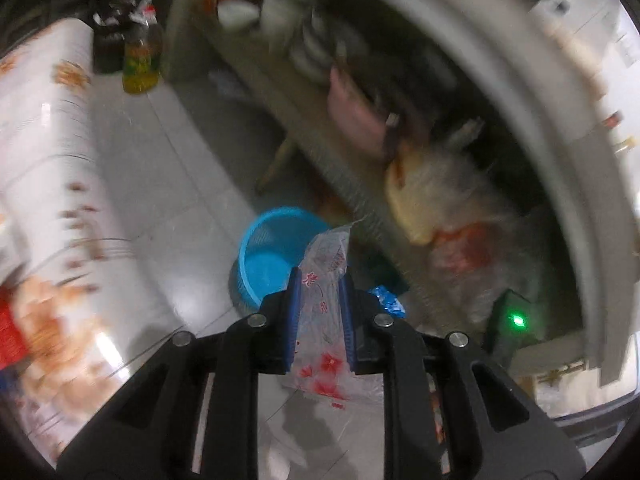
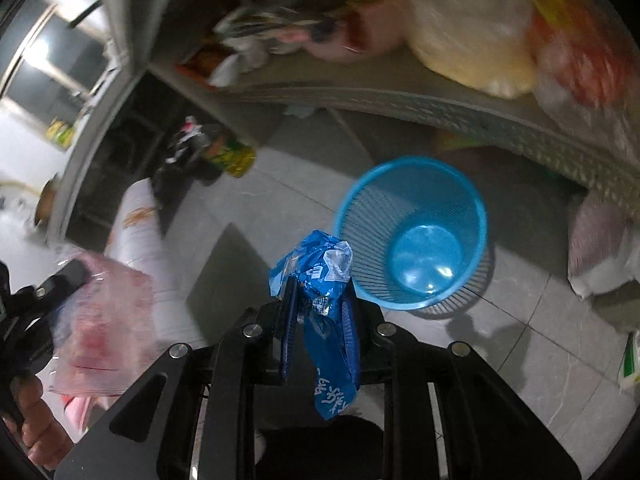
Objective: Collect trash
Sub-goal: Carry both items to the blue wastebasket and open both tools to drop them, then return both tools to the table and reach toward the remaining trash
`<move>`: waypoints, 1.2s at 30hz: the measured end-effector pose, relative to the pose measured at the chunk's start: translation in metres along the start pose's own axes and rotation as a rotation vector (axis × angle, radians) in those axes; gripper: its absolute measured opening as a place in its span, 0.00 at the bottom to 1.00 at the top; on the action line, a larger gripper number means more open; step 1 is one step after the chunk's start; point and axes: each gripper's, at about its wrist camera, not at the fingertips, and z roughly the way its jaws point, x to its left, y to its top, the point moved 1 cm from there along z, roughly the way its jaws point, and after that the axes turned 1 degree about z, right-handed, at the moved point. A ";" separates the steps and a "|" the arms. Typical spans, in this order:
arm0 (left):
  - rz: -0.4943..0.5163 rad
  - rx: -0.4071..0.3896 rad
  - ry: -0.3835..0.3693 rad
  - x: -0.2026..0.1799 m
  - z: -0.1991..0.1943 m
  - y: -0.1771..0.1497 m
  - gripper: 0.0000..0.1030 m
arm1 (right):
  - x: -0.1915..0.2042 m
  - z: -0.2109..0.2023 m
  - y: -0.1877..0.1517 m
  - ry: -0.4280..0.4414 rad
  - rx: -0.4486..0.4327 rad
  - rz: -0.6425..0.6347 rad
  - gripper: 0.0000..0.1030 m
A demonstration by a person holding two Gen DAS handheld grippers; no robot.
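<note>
Hidden: shelf contents above the blue basket were blurred; bags unreadable.
Left gripper: jaws closed down on a clear wrapper with red flowers, held over the floor just beside the basket.
Right gripper: jaws pinched a crumpled blue wrapper, near the basket's rim.
Room: bare tiled floor lay around the basket; the shelf edge overhung behind it.

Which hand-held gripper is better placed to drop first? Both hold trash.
Right, probably. Its blue wrapper hangs beside the blue basket rim, opening plainly visible. The left hand-held gripper holds its clear red-printed bag farther back.
</note>
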 end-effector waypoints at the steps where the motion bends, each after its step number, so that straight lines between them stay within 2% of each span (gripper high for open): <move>1: 0.001 0.043 0.012 -0.004 0.023 0.004 0.17 | -0.008 0.010 0.004 -0.012 0.003 0.023 0.20; 5: -0.027 0.138 0.044 -0.005 0.090 0.024 0.23 | -0.030 0.048 0.022 -0.050 0.001 0.096 0.21; 7: -0.052 0.152 0.077 -0.004 0.119 0.035 0.33 | -0.043 0.063 0.031 -0.054 -0.024 0.149 0.23; 8: -0.060 0.149 0.083 -0.006 0.128 0.035 0.41 | -0.048 0.071 0.035 -0.066 -0.044 0.169 0.25; 9: -0.068 0.150 0.089 -0.006 0.140 0.039 0.53 | -0.053 0.078 0.038 -0.077 -0.051 0.181 0.34; 11: -0.083 0.152 0.122 -0.005 0.157 0.044 0.66 | -0.067 0.096 0.040 -0.111 -0.052 0.214 0.47; 13: -0.099 0.158 0.138 -0.003 0.168 0.046 0.68 | -0.079 0.108 0.037 -0.147 -0.051 0.250 0.49; 16: -0.115 0.178 0.115 -0.001 0.170 0.042 0.71 | -0.093 0.112 0.028 -0.161 -0.051 0.291 0.52; 19: -0.086 0.165 0.106 -0.003 0.161 0.038 0.72 | -0.099 0.105 0.020 -0.174 -0.067 0.289 0.53; 24: -0.051 0.109 0.064 -0.006 0.121 0.033 0.72 | -0.099 0.078 0.009 -0.188 -0.116 0.266 0.54; 26: -0.028 0.070 0.047 -0.008 0.097 0.030 0.73 | -0.097 0.060 0.004 -0.197 -0.133 0.235 0.56; 29: 0.011 0.008 0.036 -0.009 0.058 0.022 0.79 | -0.085 0.041 -0.006 -0.209 -0.139 0.183 0.59; 31: 0.028 -0.032 0.047 -0.008 0.032 0.014 0.81 | -0.072 0.027 -0.017 -0.224 -0.138 0.125 0.63; 34: 0.021 -0.078 0.116 0.002 -0.007 -0.008 0.83 | -0.047 0.010 -0.028 -0.260 -0.152 0.011 0.73; 36: -0.018 -0.082 0.125 0.012 -0.027 -0.022 0.83 | -0.026 -0.005 -0.037 -0.310 -0.184 -0.080 0.84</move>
